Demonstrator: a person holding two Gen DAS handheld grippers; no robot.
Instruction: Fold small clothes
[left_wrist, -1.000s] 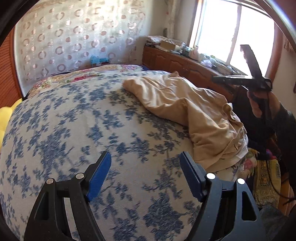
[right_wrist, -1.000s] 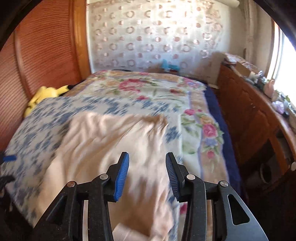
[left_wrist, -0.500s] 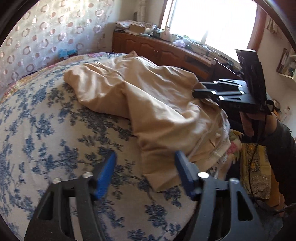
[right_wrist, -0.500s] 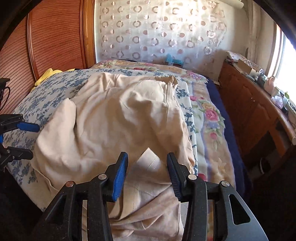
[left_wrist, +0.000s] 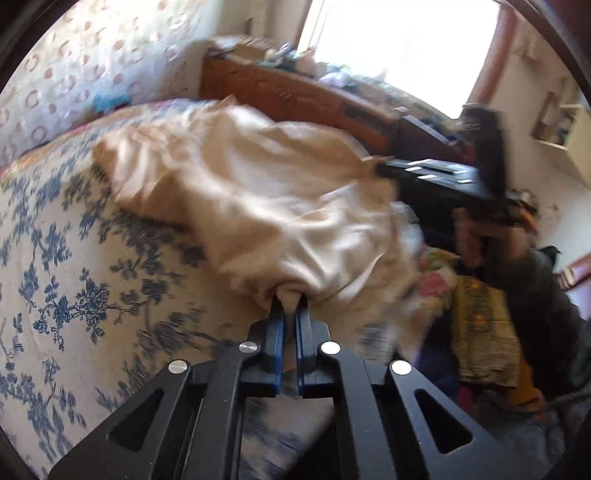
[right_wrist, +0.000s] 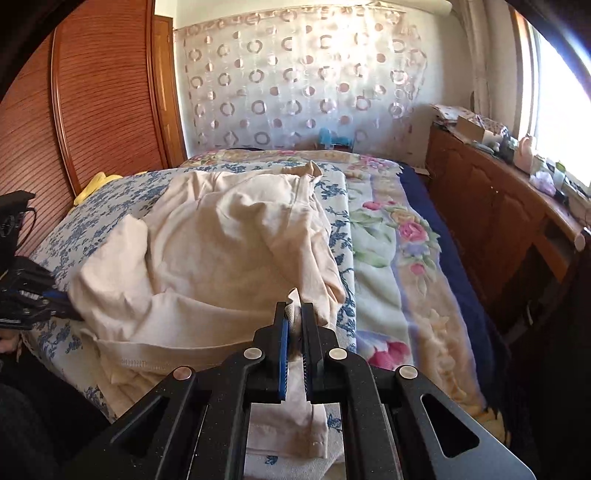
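Cream garment (right_wrist: 229, 251) crumpled, spread on bed, near edge bunched upward.

Left gripper (left_wrist: 290, 306) and right gripper (right_wrist: 294, 310) pinched closed (fingers nearly touching).

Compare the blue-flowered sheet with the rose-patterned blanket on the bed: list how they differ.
The blue-flowered sheet carries small blue sprigs on white; the rose-patterned blanket shows large pink roses on pale ground with a dark blue border. In the right wrist view the sheet covers the bed's left part, the blanket its right part. The beige garment lies mostly on the sheet and hardly reaches the blanket. Both lie spread flat on the bed.
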